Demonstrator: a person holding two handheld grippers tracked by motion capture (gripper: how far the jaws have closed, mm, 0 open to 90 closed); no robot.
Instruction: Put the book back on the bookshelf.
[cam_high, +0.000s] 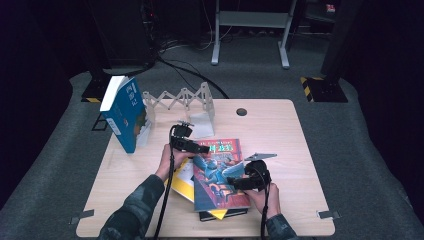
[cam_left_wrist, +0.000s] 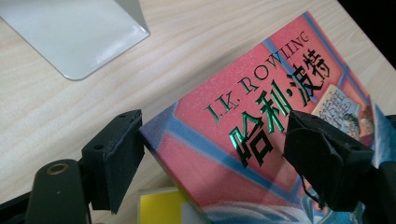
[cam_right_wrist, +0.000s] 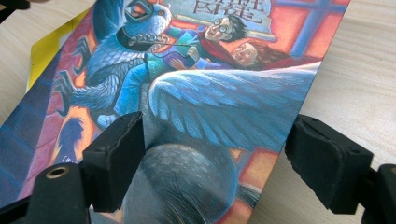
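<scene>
A red illustrated book (cam_high: 216, 192) lies face up on top of a yellow book (cam_high: 180, 184) and a dark book (cam_high: 227, 215) at the table's front centre. My left gripper (cam_high: 202, 148) is open at the red book's far left corner. In the left gripper view that corner (cam_left_wrist: 219, 140) sits between the jaws, and the right jaw stands over the cover. My right gripper (cam_high: 231, 181) is open at the book's right edge. In the right gripper view its left jaw is over the cover (cam_right_wrist: 196, 93) and its right jaw over bare table. The yellow book (cam_right_wrist: 44, 49) peeks out beyond.
A blue book (cam_high: 125, 112) leans upright in a white folding rack (cam_high: 175, 97) at the back left. A white bookend (cam_high: 202, 125) (cam_left_wrist: 70, 32) stands just behind the left gripper. A cable hole (cam_high: 241, 111) lies farther back in the wooden table (cam_high: 280, 145).
</scene>
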